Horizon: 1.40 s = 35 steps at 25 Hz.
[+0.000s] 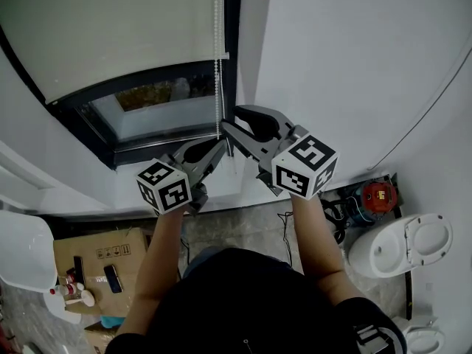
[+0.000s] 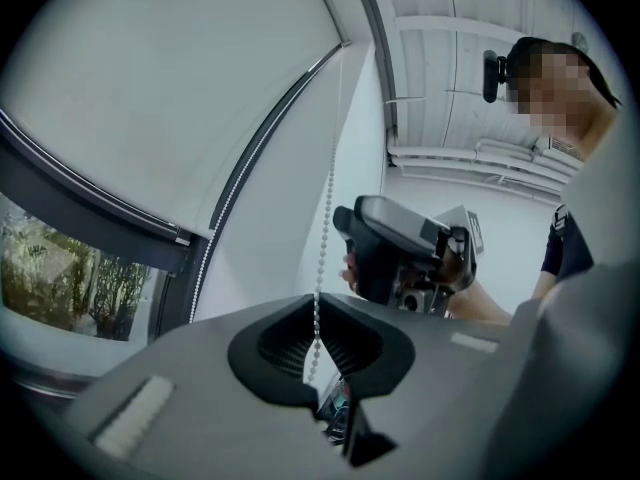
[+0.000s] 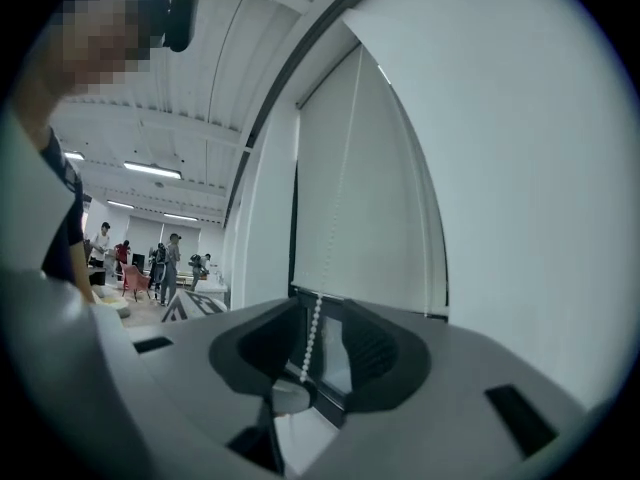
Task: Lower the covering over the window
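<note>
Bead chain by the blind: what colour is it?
White: the bead chain is a string of small white beads. Left gripper view shows it best.

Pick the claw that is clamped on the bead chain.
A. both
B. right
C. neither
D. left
D: the left claw is pinched shut on the bead chain, while the right claw stands open with the chain passing between its jaws.

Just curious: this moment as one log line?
blind partly down | left tool shut on bead chain | right tool open, bead chain between jaws
</note>
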Each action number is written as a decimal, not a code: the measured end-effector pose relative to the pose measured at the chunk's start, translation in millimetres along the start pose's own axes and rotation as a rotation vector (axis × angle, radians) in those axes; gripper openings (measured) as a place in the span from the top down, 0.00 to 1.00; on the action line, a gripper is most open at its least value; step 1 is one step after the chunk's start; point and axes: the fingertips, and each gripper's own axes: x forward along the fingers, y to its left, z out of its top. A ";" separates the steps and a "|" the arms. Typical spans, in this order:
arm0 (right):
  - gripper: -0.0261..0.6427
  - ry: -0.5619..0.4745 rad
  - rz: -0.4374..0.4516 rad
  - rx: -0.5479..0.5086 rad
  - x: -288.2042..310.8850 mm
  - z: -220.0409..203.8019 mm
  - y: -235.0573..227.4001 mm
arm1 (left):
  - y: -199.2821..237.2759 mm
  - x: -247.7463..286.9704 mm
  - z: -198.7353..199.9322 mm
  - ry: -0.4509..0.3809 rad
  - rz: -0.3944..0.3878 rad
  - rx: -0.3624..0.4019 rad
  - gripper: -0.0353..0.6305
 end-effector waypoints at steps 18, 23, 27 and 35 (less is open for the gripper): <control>0.94 0.078 0.017 -0.016 37.0 10.9 7.0 | 6.6 -7.9 -30.7 0.060 0.044 -0.005 0.91; 0.94 0.104 0.031 0.041 42.5 -12.6 7.7 | 12.9 -13.0 -52.3 0.102 0.054 -0.039 0.91; 0.94 0.155 0.026 0.026 44.1 -29.0 8.6 | 11.9 -14.4 -68.2 0.131 0.057 -0.058 0.91; 0.94 0.253 0.040 0.022 48.4 -61.7 14.9 | 19.3 -20.4 -99.6 0.186 0.084 -0.110 0.91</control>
